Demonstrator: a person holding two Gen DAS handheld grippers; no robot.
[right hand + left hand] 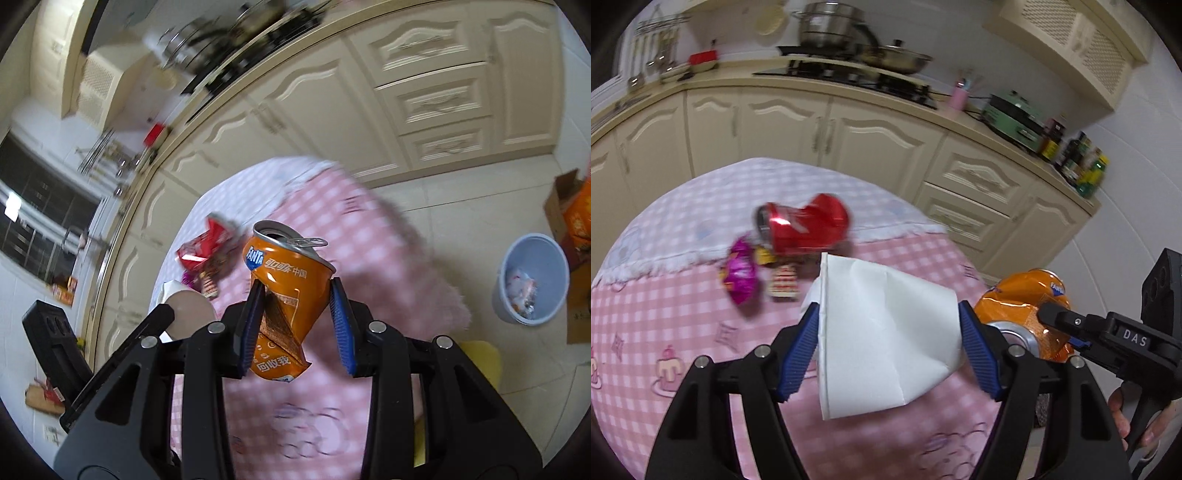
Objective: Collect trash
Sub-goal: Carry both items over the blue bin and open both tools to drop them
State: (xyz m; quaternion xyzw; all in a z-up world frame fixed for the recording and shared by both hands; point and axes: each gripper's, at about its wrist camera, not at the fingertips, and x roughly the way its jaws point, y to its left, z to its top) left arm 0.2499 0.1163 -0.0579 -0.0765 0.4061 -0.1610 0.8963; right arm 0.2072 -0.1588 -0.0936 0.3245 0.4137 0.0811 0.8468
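Note:
My left gripper [888, 332] is shut on a crushed white paper cup [882, 332], lifted above the pink checked tablecloth [665, 332]. My right gripper [297, 299] is shut on a dented orange Fanta can [288, 291], held upright with its opened top away from me; the same orange can [1023, 306] shows just right of the cup in the left wrist view. On the table lie a crushed red can [805, 225], a purple wrapper [740, 273] and a small red-and-white wrapper [783, 282]. A blue bin [532, 277] with some trash in it stands on the floor at right.
Cream kitchen cabinets [849, 136] run behind the table, with a stove and pots [849, 40] on the counter. A cardboard box [569, 210] sits on the tiled floor beside the bin. A person's hand [1123, 417] holds the right gripper's handle.

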